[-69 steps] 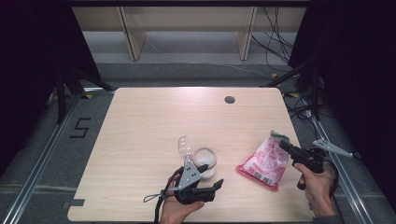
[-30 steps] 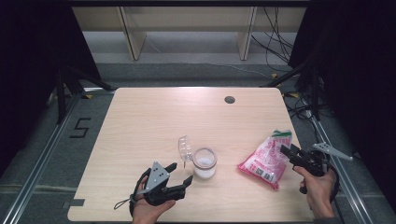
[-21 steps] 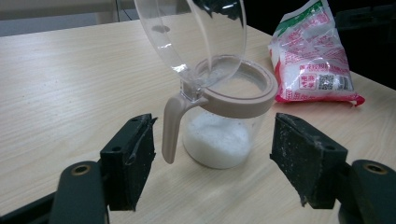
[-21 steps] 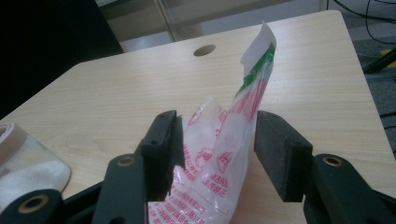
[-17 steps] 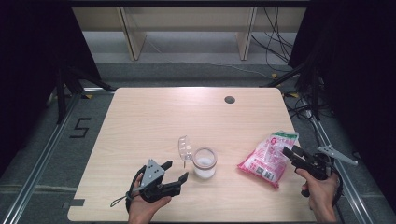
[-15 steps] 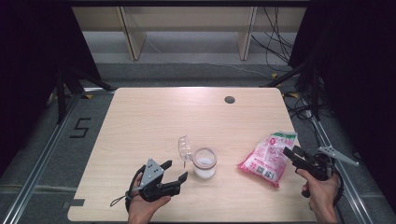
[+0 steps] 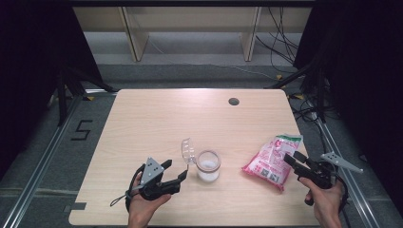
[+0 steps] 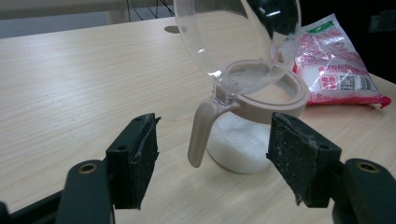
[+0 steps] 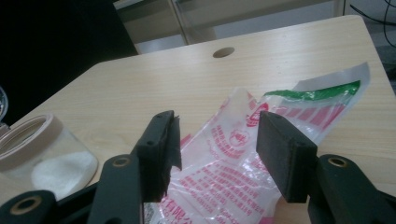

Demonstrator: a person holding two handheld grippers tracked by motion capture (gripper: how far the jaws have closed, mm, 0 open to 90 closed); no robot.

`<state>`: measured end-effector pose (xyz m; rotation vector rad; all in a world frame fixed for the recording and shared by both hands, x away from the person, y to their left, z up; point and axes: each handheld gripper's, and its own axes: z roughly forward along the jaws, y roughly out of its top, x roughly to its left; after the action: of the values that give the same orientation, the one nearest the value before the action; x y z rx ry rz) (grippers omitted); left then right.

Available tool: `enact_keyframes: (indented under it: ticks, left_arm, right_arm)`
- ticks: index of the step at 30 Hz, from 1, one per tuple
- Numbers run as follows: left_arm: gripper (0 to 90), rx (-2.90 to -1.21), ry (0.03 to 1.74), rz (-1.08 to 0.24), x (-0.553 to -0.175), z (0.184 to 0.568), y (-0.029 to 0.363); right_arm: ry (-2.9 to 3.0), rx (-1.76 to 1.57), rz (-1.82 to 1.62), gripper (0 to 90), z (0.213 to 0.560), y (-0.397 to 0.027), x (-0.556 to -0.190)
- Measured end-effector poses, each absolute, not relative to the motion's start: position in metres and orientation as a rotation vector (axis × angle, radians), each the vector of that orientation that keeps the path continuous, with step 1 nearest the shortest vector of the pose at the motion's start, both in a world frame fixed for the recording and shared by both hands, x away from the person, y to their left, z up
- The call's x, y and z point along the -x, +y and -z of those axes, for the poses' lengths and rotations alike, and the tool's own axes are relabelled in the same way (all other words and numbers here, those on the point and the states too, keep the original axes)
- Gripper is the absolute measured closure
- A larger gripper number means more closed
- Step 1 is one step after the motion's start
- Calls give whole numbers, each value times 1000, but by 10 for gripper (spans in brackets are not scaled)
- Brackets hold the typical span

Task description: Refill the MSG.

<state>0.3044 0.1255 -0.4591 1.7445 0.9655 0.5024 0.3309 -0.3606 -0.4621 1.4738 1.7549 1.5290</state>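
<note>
A clear jar with a beige rim and white powder in it stands near the table's front, its clear hinged lid flipped up on its left. My left gripper lies just left of the jar. It is open, and its jaws have just closed a little with nothing pressed between them; the jar stands a short way beyond them. A pink and white bag lies flat at the right. My right gripper is at its near edge. Its jaws have just been opening, and the bag lies loose beyond them.
The wooden table has a round cable hole near its far edge. Behind it are shelf legs and cables on the floor. Dark stands flank both sides.
My left hand pulled back leftward from the jar early on and has since kept still. The right gripper's jaws widened and let go of the bag's top, which now lies flat.
</note>
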Motion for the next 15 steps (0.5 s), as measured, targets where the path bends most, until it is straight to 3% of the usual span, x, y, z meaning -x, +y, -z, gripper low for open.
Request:
enact_keyframes:
  ticks: [9, 15]
  left_arm:
    - [523, -1713, 921, -529, -312, 457, 128]
    - [814, -1715, 894, -612, -317, 455, 127]
  right_arm:
    - [1825, -1424, -1527, 450, 463, -347, -321]
    - [1865, -1465, -1499, 448, 465, -339, -312]
